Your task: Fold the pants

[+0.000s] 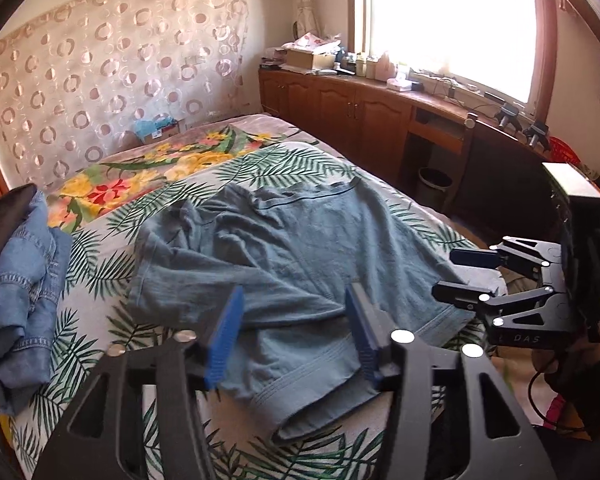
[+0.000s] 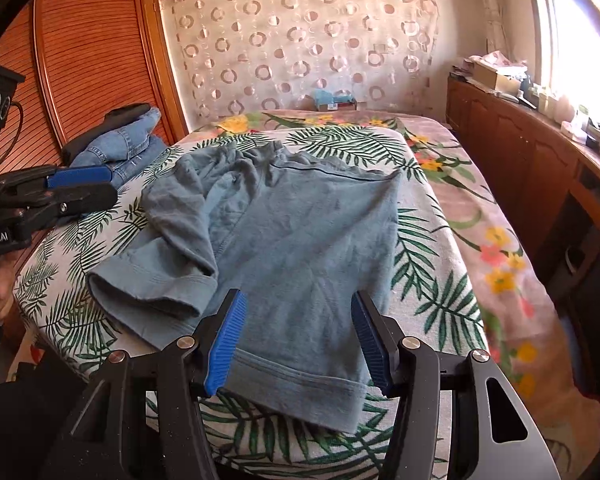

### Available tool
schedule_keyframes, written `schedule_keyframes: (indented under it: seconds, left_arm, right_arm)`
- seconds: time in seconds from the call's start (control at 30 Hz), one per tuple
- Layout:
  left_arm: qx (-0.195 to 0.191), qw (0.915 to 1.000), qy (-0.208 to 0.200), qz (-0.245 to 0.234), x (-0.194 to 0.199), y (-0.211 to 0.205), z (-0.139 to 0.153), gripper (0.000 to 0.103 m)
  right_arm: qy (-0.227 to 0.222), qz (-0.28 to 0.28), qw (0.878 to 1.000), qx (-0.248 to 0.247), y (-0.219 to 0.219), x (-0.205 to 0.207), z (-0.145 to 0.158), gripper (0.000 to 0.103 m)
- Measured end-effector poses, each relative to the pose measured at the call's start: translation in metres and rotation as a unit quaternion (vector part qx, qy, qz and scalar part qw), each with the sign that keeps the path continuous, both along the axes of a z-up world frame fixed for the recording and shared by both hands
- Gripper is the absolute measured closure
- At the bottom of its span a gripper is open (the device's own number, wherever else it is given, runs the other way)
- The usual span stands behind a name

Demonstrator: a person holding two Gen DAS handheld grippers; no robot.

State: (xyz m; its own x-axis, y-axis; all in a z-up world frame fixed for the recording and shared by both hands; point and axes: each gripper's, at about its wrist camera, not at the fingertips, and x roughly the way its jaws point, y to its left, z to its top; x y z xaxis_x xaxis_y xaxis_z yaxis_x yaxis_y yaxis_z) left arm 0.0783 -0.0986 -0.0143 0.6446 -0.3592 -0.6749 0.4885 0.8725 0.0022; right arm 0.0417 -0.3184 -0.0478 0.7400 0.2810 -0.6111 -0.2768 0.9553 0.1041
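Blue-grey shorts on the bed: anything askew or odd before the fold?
Yes. The blue-grey cotton shorts lie unevenly on the palm-leaf bedsheet: the left leg is twisted, the waistband bunched. Both grippers are open, holding nothing.

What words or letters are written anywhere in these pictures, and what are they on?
"DAS" – on the black body of the right gripper, seen from the left wrist camera.
"Robot.AI" – on the black body of the left gripper, seen from the right wrist camera; the start is cut off at the edge.
The label on the small cardboard box at the bed's far end is too small to read.
The grey-blue cotton pants show no writing.
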Motion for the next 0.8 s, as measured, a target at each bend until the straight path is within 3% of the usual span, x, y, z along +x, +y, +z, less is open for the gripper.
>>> schedule_keyframes:
  seconds: [0.03,0.07,0.6,0.67,0.8]
  left_arm:
    - [-0.004,1.0000,0.002,0.003,0.000,0.004,-0.002,0.024]
    - [-0.011,0.9999,0.005,0.008,0.001,0.010,-0.006,0.023]
    - [-0.008,0.9975,0.027,0.064,-0.005,0.055,-0.043,0.023]
    - [-0.009,0.9972,0.030,0.068,-0.005,0.058,-0.046,0.023]
    - [-0.012,0.9967,0.035,0.072,-0.005,0.061,-0.050,0.023]
  right_arm:
    - [0.001,0.002,1.000,0.000,0.002,0.001,-0.001,0.046]
    - [0.001,0.004,1.000,-0.001,0.003,0.001,-0.002,0.046]
    - [0.007,0.050,0.999,0.004,0.050,0.018,-0.013,0.046]
    - [0.007,0.056,0.998,0.007,0.053,0.021,-0.014,0.054]
    - [0.014,0.059,0.998,0.005,0.057,0.026,-0.019,0.060]
